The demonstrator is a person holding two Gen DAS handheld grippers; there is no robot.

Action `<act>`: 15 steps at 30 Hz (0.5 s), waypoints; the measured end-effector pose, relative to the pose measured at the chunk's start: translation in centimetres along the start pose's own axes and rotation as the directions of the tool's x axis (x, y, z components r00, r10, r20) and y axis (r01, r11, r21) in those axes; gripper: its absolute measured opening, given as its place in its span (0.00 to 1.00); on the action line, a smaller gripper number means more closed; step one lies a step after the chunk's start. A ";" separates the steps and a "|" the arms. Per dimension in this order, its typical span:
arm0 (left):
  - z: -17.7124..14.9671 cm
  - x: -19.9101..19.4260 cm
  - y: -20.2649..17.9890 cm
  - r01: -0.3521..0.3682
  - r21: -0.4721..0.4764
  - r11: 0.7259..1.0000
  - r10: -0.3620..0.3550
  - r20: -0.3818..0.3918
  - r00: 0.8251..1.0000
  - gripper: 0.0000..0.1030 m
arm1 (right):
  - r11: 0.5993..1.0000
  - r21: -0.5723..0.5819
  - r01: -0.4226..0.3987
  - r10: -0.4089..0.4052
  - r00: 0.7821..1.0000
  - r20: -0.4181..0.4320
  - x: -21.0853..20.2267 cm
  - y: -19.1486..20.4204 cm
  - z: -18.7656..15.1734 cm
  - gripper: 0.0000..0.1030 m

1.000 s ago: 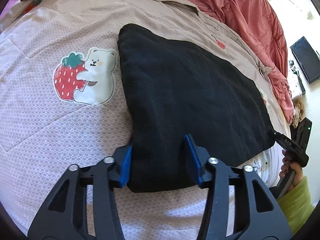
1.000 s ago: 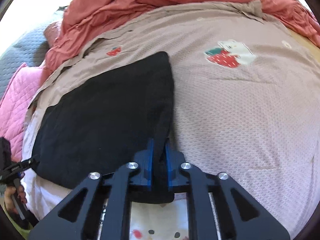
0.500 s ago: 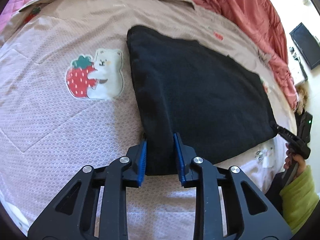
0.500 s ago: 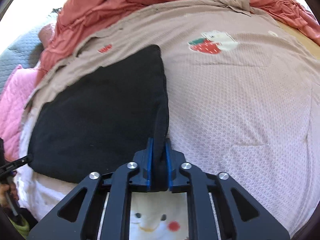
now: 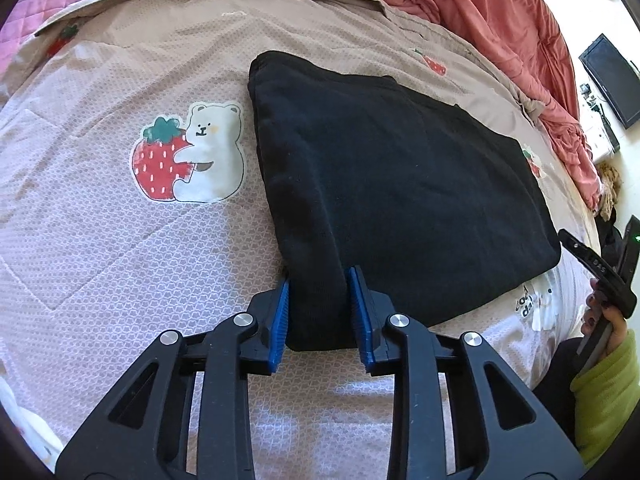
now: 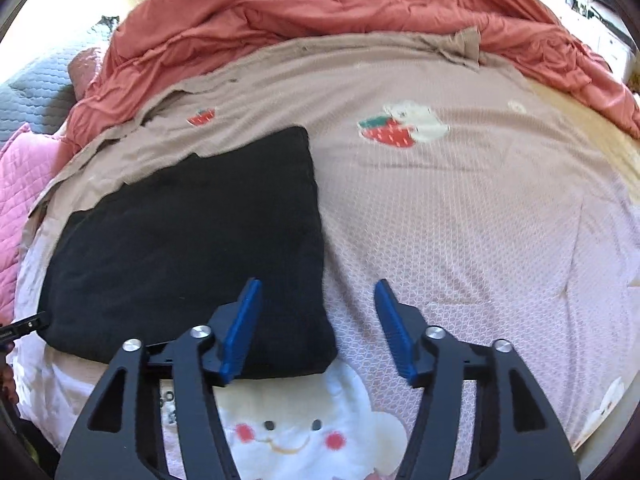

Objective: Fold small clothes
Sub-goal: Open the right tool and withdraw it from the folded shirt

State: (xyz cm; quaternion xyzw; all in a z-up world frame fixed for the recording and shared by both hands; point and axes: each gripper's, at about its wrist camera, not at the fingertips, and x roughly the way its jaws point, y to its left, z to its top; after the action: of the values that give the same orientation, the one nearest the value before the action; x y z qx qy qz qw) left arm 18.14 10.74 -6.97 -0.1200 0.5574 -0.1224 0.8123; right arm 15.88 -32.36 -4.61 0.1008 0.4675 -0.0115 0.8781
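A black garment (image 5: 400,184) lies folded flat as a rough rectangle on the bed. My left gripper (image 5: 319,280) is shut on its near left corner, with the blue pads pressing a bunch of cloth from both sides. In the right wrist view the same garment (image 6: 192,248) lies to the left. My right gripper (image 6: 317,286) hovers over its near right corner with the jaws opening wide. The left pad is above the cloth, the right pad is above the sheet, and neither presses on anything. The right gripper (image 5: 600,276) also shows at the right edge of the left wrist view, in a hand.
The pinkish sheet (image 5: 120,260) carries a strawberry-and-bear print (image 5: 188,156). A red duvet (image 6: 320,8) is heaped along the far side, and a pink quilt (image 6: 20,200) lies at the left. A green sleeve (image 5: 604,392) and a dark screen (image 5: 612,80) are at the right.
The left gripper closed on the garment's near corner. The right gripper let go of the other corner, spread wide and drew back a little, and that corner now lies flat.
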 end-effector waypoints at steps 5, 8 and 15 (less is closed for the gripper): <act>0.0 -0.3 -0.1 -0.002 0.003 1.000 0.002 0.004 1.000 0.21 | 0.999 -0.047 -0.016 0.018 0.999 0.048 -1.9 1.8 0.2 0.71; 0.1 -0.8 -0.1 -0.002 0.004 1.000 0.002 0.015 1.000 0.21 | 0.997 -0.065 -0.034 0.038 0.997 0.065 -2.8 2.9 0.3 0.78; 0.3 -2.2 0.1 0.014 0.000 1.000 -0.014 0.054 0.998 0.30 | 0.989 -0.126 -0.070 0.081 0.993 0.086 -4.1 6.3 0.5 0.85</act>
State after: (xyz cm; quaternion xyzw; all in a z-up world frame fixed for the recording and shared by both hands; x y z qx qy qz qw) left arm 17.67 11.60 -4.93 -0.1275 0.5346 -0.1245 0.8261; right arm 14.70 -26.58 0.03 0.0636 0.4228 0.0463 0.9028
